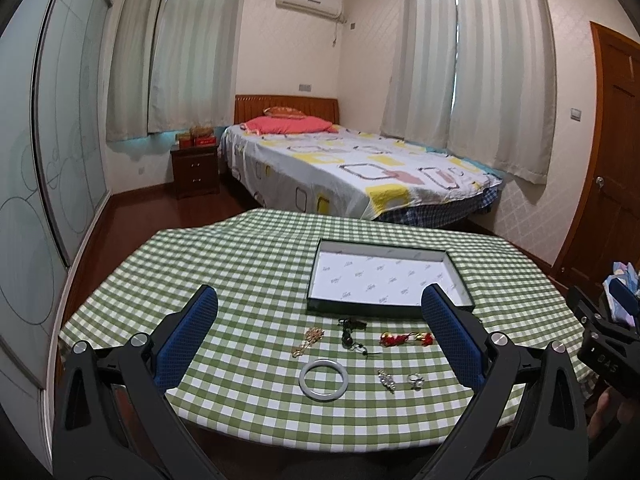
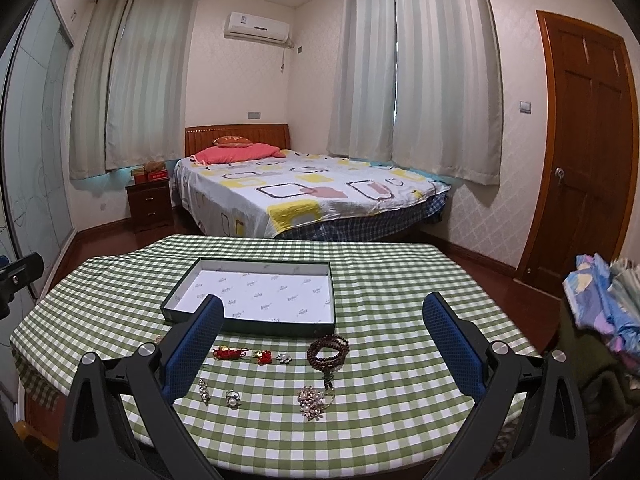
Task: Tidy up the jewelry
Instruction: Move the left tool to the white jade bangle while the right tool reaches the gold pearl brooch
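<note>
From the left wrist we see our left tongs (image 1: 320,312) spread wide and empty above the checked tabletop (image 1: 248,264); a pale bangle (image 1: 323,380) lies before the empty tray (image 1: 390,304).

From the right wrist, our right tongs (image 2: 320,320) gape wide, empty, over a bead bracelet (image 2: 328,351) and pearl brooch (image 2: 312,398) near the tray (image 2: 256,326).

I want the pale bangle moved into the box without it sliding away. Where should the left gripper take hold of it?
The pale bangle lies flat on the checked cloth, so its sides give little to pinch. Probably best to bring the open left gripper down from above, one finger inside the ring, one outside, and close across the near band.
</note>
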Motion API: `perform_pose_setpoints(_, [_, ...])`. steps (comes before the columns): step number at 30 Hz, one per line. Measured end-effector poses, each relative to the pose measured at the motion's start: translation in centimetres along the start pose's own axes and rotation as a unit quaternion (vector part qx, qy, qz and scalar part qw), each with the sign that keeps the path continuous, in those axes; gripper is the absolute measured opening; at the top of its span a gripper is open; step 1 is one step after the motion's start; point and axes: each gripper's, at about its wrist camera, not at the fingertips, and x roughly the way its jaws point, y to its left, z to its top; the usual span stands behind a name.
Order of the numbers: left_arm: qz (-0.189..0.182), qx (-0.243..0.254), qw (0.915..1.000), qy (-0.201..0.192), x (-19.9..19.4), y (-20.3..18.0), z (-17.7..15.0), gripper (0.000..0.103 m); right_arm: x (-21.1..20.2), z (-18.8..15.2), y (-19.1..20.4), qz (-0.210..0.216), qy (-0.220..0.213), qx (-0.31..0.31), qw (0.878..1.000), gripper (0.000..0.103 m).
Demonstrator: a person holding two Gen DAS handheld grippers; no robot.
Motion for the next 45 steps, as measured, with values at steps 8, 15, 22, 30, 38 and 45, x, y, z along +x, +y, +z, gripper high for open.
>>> perform_pose_setpoints(8, [0.002,0.012,0.9989,0.046,6.3,0.3,-3.5,0.099,5.7,-5.1,-0.7,0.0,0.037,-0.009,0.999,0.097])
perform_pose_setpoints(15, [-0.011,0.025,0.9929,0.116,13.4,0.1,-8.6,0.099,10.4,-10.1,-1.5,0.001,0.094,-0.008,0.996,0.096])
perform_pose_setpoints(22, [0.007,0.016,0.9877,0.156,17.3,1.2,-11.4,0.099,13.3,-11.8,-2.0,0.017,0.13,0.015,0.991,0.096])
perform_pose_setpoints(30, [0.019,0.02,0.986,0.165,18.5,1.0,-12.3,0.099,15.3,-13.0,-1.0,0.032,0.163,-0.002,0.986,0.065])
perform_pose_setpoints(38, [0.015,0.023,0.9849,0.171,18.8,0.7,-12.8,0.099,16.2,-13.6,-0.7,0.057,0.183,0.0,0.981,0.055])
perform_pose_setpoints(45, [0.015,0.021,0.9824,0.185,19.7,0.6,-13.2,0.099,16.2,-13.6,-0.8,0.075,0.181,0.006,0.981,0.036])
